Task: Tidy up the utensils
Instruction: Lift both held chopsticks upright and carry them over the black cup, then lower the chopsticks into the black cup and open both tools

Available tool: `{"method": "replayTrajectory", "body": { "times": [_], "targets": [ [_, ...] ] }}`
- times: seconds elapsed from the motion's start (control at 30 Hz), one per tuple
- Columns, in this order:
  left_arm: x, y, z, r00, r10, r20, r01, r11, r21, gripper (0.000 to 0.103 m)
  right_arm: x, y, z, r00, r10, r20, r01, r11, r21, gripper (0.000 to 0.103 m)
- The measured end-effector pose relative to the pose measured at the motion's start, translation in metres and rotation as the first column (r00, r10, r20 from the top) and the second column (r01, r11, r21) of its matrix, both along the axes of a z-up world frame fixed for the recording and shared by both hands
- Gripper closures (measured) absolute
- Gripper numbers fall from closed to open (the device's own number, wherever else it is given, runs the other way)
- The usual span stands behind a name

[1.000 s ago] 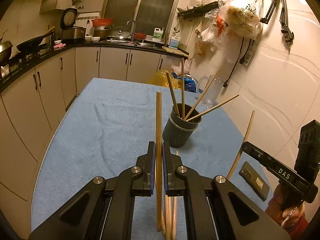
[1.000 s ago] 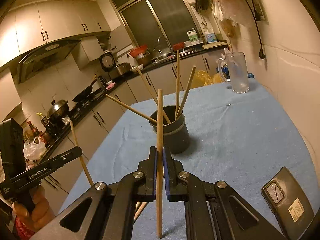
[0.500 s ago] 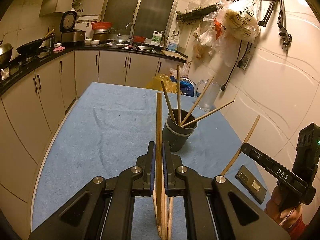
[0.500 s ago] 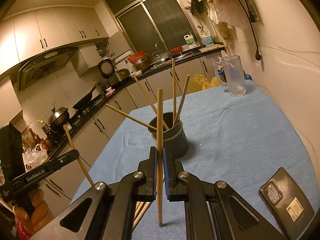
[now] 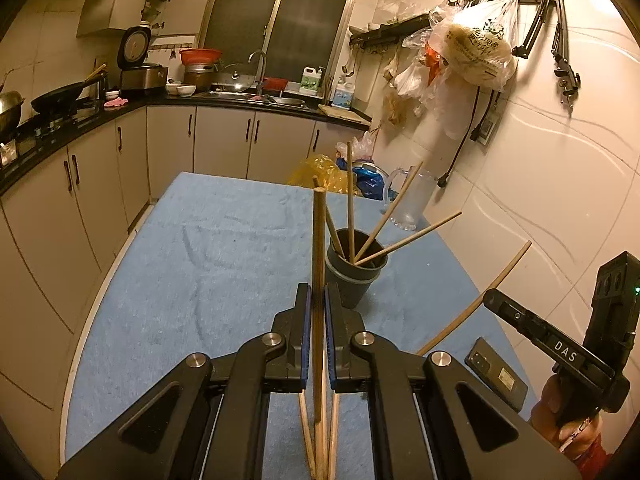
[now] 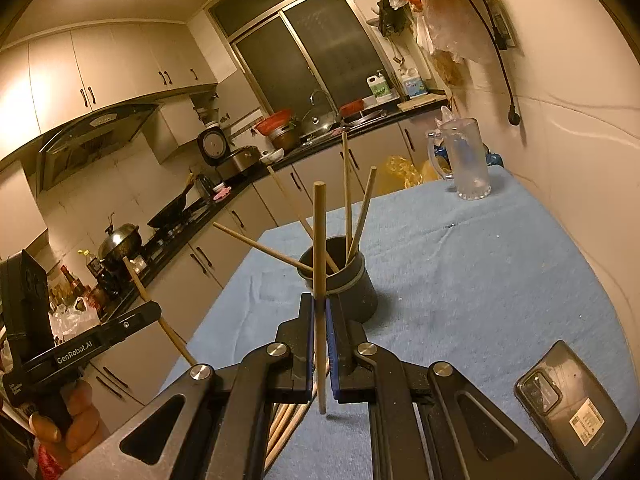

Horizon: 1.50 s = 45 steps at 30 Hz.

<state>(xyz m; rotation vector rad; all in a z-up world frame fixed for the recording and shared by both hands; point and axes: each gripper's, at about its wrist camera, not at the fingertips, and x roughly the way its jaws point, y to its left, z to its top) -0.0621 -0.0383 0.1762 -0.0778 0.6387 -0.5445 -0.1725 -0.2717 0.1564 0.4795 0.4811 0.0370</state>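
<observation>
A dark round holder [image 5: 354, 276] stands on the blue cloth with several wooden chopsticks leaning out of it; it also shows in the right wrist view [image 6: 344, 280]. My left gripper [image 5: 317, 300] is shut on one upright chopstick [image 5: 319, 240], held above the cloth short of the holder. My right gripper [image 6: 319, 312] is shut on another upright chopstick [image 6: 319, 232], also short of the holder. The right gripper shows in the left wrist view [image 5: 488, 300], the left gripper in the right wrist view [image 6: 156, 312]. Loose chopsticks [image 5: 328, 440] lie on the cloth under the grippers.
A black phone [image 6: 572, 396] lies on the cloth at the near right. A glass mug [image 6: 466, 160] stands at the table's far right corner by the tiled wall. Kitchen cabinets and a counter run along the left and back.
Both grippers have risen and pulled back a little with their chopsticks; the holder now looks smaller and farther off.
</observation>
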Motion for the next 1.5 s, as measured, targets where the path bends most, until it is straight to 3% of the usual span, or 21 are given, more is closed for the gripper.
{"method": "replayTrajectory", "body": {
  "times": [0.8,1.13,1.5],
  "targets": [
    [0.017,-0.036,0.046,0.996,-0.069,0.065,0.069,0.998,0.003,0.097,0.014,-0.01,0.04,0.998,-0.013,0.066,0.014,1.0,-0.014,0.097],
    [0.052,-0.055,0.085,0.994,-0.069,0.086,0.072,0.997,-0.033,0.097,0.046,-0.027,0.075,0.993,-0.043,0.107,0.045,0.999,-0.018,0.097],
    [0.101,-0.082,0.103,0.994,-0.065,0.089,0.069,0.996,-0.048,0.097,0.096,-0.041,0.096,0.99,-0.092,0.11,0.094,0.995,-0.017,0.097]
  ]
}}
